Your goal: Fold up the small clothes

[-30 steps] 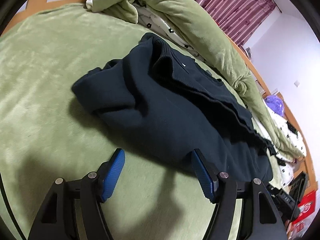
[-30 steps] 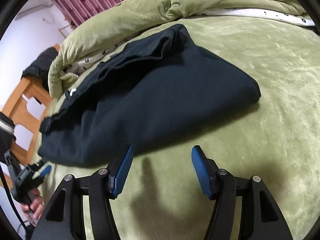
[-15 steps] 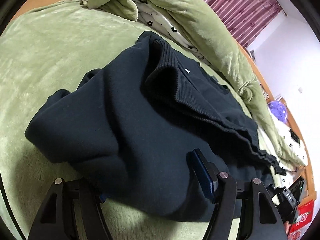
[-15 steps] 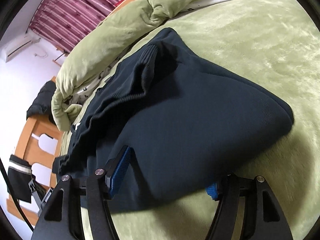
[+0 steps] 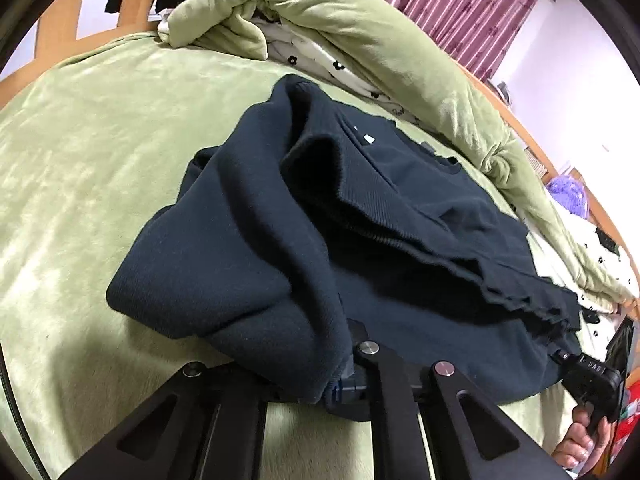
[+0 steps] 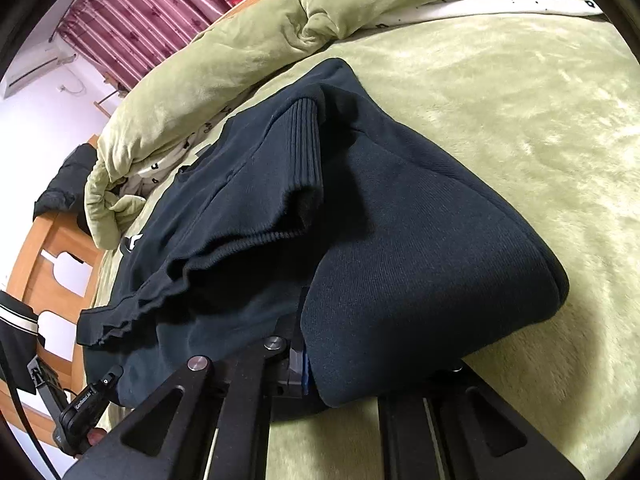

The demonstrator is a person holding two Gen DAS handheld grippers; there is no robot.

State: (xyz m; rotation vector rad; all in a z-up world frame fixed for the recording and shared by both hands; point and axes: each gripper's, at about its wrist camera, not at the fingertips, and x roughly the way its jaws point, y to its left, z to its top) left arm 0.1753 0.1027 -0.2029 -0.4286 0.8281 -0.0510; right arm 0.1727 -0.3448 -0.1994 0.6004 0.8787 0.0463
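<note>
A dark navy sweatshirt lies partly folded on a green plush bed cover. Its ribbed hem and cuff lie on top. My left gripper is shut on the near edge of the sweatshirt, which bunches over the jaws and hides the pads. In the right wrist view the same sweatshirt fills the middle. My right gripper is shut on its near edge, with cloth draped over the right finger. Each view shows the other gripper held in a hand at its edge.
A rolled green quilt with a white flowered lining lies along the far side of the bed. A wooden bed frame and maroon curtains stand behind. A purple object sits at the far right.
Both grippers moved forward onto the sweatshirt's near edge and closed on it. The cloth now bunches up over the jaws.
</note>
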